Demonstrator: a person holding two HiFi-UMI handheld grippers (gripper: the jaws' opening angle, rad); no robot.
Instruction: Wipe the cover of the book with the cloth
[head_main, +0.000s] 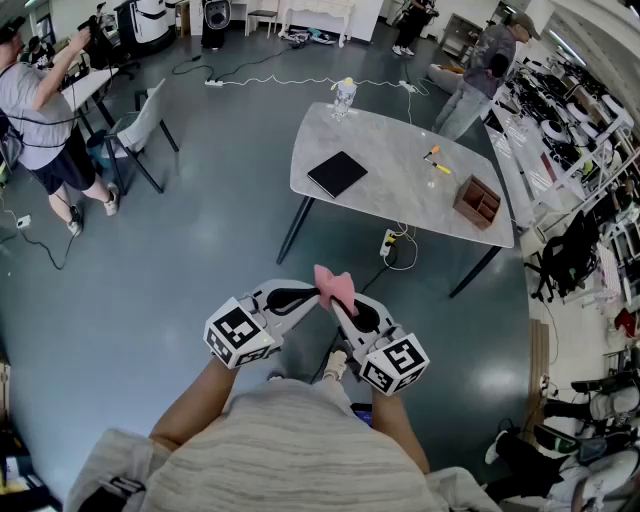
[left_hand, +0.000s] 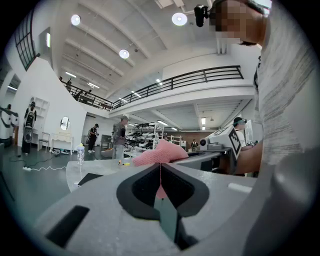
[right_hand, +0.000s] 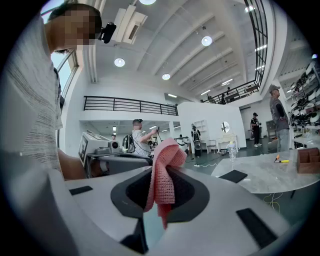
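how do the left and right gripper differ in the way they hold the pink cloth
The left gripper pinches a thin edge of the cloth; the right gripper clamps a thick bunched fold. The left gripper shows little cloth inside its opening; at the right gripper a tail hangs down through it. Both are shut on the cloth.

We can't make out a single word, number or brand name anywhere in these shots. The closest thing to a sign is the black-and-white square markers on the left cube (head_main: 240, 335) of the left gripper (head_main: 314, 294) and the right cube (head_main: 396, 363) of the right gripper (head_main: 338, 304), and those are just blocky patterns, not letters. The book (head_main: 337, 173) is way too small from the head view for us to read anything on its dark cover.
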